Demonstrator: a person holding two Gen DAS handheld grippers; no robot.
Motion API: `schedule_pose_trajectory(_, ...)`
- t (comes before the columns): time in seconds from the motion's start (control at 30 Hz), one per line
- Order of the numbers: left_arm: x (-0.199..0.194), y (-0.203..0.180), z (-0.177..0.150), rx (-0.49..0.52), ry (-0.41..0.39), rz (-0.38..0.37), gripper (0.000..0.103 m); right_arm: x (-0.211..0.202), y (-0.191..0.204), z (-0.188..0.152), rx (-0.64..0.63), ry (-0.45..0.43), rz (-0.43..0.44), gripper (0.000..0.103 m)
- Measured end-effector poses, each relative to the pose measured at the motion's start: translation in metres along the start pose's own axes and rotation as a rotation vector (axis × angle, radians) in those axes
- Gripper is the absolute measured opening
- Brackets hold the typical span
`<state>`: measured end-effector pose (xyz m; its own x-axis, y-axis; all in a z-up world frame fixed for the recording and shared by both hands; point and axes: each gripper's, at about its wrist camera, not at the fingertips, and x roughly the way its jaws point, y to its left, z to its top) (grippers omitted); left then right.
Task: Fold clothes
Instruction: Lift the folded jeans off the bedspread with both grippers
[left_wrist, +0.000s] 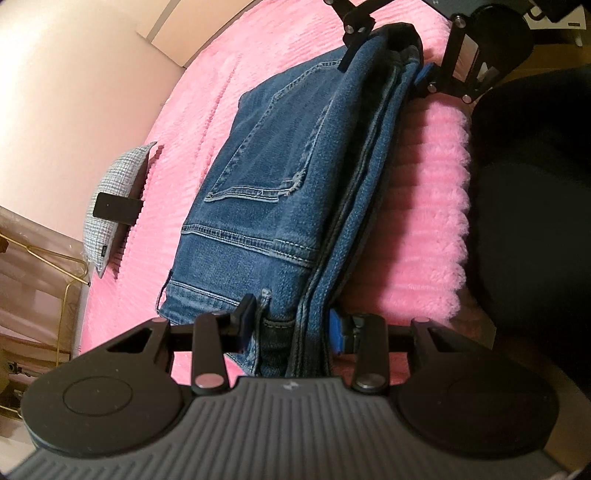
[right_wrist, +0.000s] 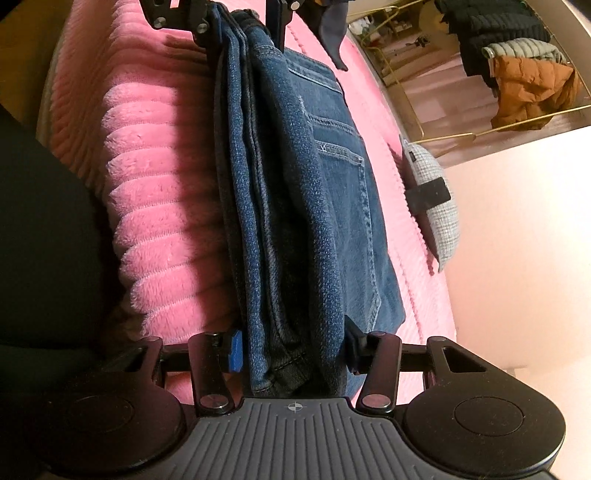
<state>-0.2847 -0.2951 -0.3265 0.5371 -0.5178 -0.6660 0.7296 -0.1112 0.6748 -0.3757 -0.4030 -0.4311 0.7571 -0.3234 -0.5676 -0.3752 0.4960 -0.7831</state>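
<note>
- folded jeans (left_wrist: 273, 192) sit on the fuzzy pink blanket (left_wrist: 424, 206), near its edge
- left gripper (left_wrist: 291, 325) is clamped on one end of the stack — right gripper (right_wrist: 293, 349) pinches the opposite end
- small checked pillow (left_wrist: 114, 199) lies further back on the blanket

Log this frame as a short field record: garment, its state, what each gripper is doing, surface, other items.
garment: blue jeans
state: folded in layers, back pocket up
left gripper: shut on one end of the fold
right gripper: shut on the opposite end
surface: pink ribbed blanket
other items: grey checked cushion; clothes rack with jackets
</note>
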Motion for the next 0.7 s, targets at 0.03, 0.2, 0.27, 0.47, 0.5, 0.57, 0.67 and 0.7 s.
schedule_pose_trajectory(0.03, 0.000, 0.000, 0.000, 0.001, 0.000, 0.000, 0.035, 0.000, 0.000, 0.000, 0.001, 0.000, 0.000, 0.049)
schedule_pose_trajectory(0.2, 0.001, 0.000, -0.001, 0.009, 0.002, -0.002, 0.035, -0.006, 0.005, 0.001, 0.002, 0.003, -0.001, 0.049)
schedule_pose_trajectory(0.27, 0.001, -0.001, 0.000, 0.014, 0.003, -0.002, 0.035, -0.006, 0.006, 0.001, 0.005, 0.003, -0.002, 0.049)
schedule_pose_trajectory(0.47, 0.002, -0.005, 0.001, 0.023, 0.013, 0.000, 0.035, -0.007, 0.009, -0.002, 0.026, -0.009, -0.016, 0.049)
schedule_pose_trajectory(0.5, 0.002, -0.006, 0.002, 0.026, 0.016, 0.001, 0.035, -0.007, 0.010, -0.003, 0.031, -0.014, -0.020, 0.049)
schedule_pose_trajectory(0.57, 0.004, -0.007, 0.002, 0.032, 0.020, 0.005, 0.035, -0.007, 0.010, -0.005, 0.040, -0.024, -0.027, 0.049)
schedule_pose_trajectory(0.67, 0.005, -0.009, 0.003, 0.038, 0.030, 0.002, 0.035, -0.006, 0.011, -0.008, 0.046, -0.043, -0.035, 0.049)
schedule_pose_trajectory(0.7, 0.005, -0.009, 0.003, 0.037, 0.035, -0.001, 0.035, -0.007, 0.010, -0.009, 0.048, -0.048, -0.032, 0.049)
